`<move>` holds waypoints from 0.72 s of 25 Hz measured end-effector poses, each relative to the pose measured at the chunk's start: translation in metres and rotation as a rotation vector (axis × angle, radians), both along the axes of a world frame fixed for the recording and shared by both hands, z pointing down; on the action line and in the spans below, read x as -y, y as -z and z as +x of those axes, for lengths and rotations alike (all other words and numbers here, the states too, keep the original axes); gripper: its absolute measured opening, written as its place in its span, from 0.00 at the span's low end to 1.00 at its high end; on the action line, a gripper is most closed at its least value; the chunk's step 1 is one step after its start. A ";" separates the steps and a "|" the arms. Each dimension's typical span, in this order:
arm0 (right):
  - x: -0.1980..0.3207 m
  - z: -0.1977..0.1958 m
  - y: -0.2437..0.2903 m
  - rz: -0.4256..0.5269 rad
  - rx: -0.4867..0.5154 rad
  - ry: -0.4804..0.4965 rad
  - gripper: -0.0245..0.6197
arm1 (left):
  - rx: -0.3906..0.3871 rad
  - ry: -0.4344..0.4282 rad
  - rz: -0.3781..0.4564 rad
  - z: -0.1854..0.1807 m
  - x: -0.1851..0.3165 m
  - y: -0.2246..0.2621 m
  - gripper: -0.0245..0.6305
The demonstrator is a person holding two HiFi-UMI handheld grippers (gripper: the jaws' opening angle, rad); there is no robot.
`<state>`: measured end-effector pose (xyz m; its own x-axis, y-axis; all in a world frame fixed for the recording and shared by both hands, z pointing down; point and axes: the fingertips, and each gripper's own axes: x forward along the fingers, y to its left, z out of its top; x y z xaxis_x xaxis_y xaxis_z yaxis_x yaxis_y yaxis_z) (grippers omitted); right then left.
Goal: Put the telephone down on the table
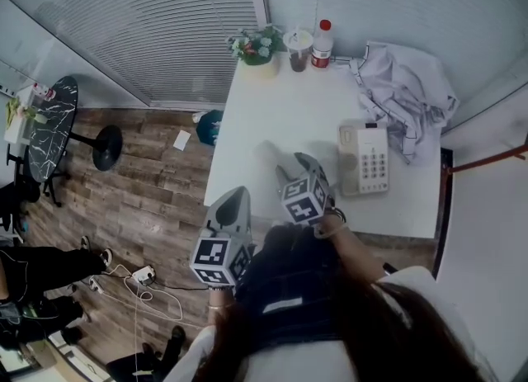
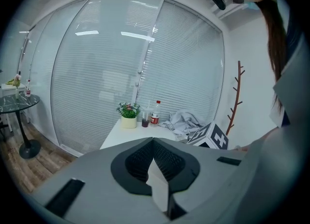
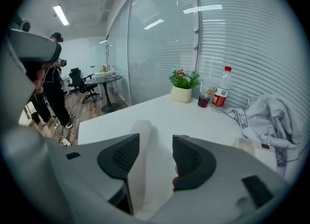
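Note:
The beige telephone base (image 1: 364, 160) with its keypad sits at the right of the white table (image 1: 264, 112); in the right gripper view only its corner (image 3: 254, 148) shows. The white handset (image 3: 139, 150) lies lengthwise between the jaws of my right gripper (image 3: 156, 138). It runs along the left pad, and a gap shows on the right-hand side. That gripper (image 1: 295, 166) hovers low over the table just left of the base, open. My left gripper (image 1: 238, 199) hangs off the table's front left corner above the floor. It (image 2: 153, 143) is shut with nothing in it.
Along the table's far edge stand a potted plant (image 1: 257, 46), a cup of dark drink (image 1: 298, 49) and a red-capped bottle (image 1: 322, 44). A crumpled white garment (image 1: 408, 91) lies at the back right. A round black table (image 1: 49, 124) and cables (image 1: 144, 277) are on the wooden floor at left.

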<state>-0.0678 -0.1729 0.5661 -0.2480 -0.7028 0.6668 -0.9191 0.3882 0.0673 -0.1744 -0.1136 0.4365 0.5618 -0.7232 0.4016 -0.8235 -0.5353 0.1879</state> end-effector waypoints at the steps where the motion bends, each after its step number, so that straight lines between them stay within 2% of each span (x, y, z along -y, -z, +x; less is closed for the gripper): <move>1: 0.000 0.003 0.001 0.006 -0.004 -0.007 0.36 | 0.000 -0.005 0.006 0.002 0.001 0.000 0.03; 18: -0.001 0.043 0.018 0.067 -0.037 -0.102 0.28 | -0.015 -0.098 0.016 0.033 0.009 0.005 0.03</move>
<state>-0.0252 -0.1715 0.5478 -0.1488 -0.7664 0.6249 -0.9499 0.2864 0.1251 -0.1415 -0.1231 0.4313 0.6360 -0.6708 0.3814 -0.7641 -0.6164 0.1901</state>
